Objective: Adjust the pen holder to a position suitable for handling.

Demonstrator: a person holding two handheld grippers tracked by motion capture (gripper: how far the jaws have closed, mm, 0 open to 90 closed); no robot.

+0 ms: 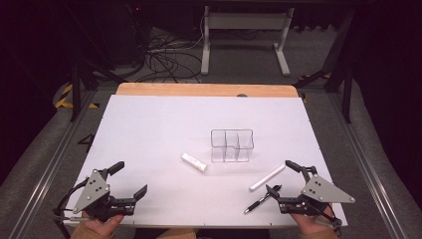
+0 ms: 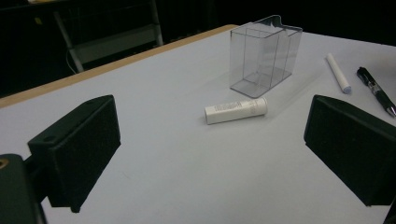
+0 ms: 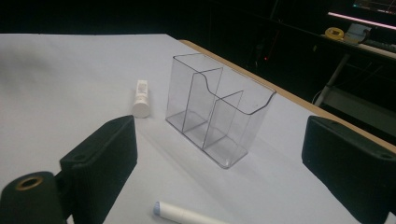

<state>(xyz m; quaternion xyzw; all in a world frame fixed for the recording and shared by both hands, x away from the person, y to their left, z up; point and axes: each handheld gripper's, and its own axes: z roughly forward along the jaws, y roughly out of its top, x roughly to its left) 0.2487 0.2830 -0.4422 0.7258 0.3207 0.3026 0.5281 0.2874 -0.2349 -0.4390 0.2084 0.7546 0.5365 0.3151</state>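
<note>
Both grippers released, nothing held.
We hover R gripper (image 1: pixel 281 175) by white marker (image 1: pixel 266 178) & pen (image 1: pixel 262 198); L gripper (image 1: pixel 131 177) idle; organizer (image 1: pixel 231 145) awaits.

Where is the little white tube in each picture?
High view: the white tube lies mid-table, just left of the clear organizer.
Left gripper view: the tube lies in the middle, in front of the organizer.
Right gripper view: the tube lies left of the organizer.
Shared landmark: the clear organizer.
</note>
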